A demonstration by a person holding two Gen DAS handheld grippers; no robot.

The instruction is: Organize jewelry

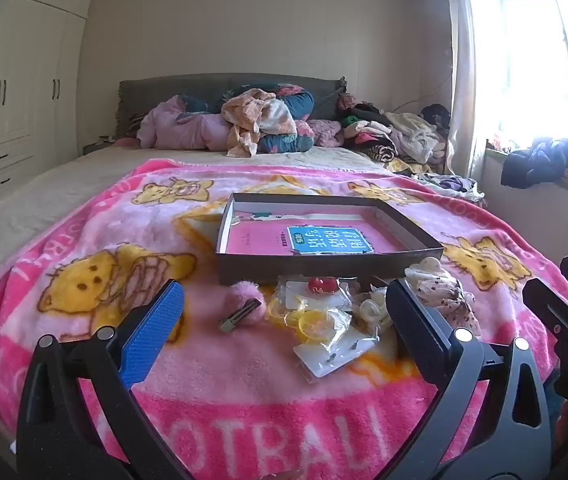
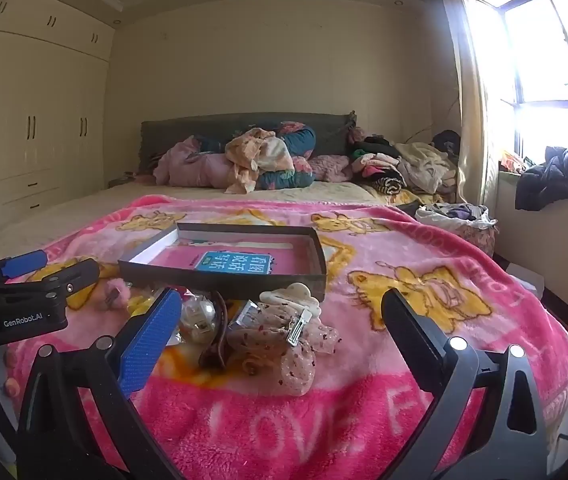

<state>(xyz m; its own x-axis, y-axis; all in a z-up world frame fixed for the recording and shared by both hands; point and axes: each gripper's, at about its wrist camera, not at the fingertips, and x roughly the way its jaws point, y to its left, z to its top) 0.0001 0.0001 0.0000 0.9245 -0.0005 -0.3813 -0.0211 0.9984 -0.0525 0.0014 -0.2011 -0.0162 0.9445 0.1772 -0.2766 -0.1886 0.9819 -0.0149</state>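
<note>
We've both claws wide open, empty: left gripper (image 1: 284, 320) faces pink pompom clip (image 1: 242, 308) (long axis diagonal), nearer than right gripper (image 2: 284, 320).

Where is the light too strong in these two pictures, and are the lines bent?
Left wrist view: the window is washed out white. Right wrist view: same glare at the window; the wardrobe and ceiling curve from the fisheye lens.
</note>
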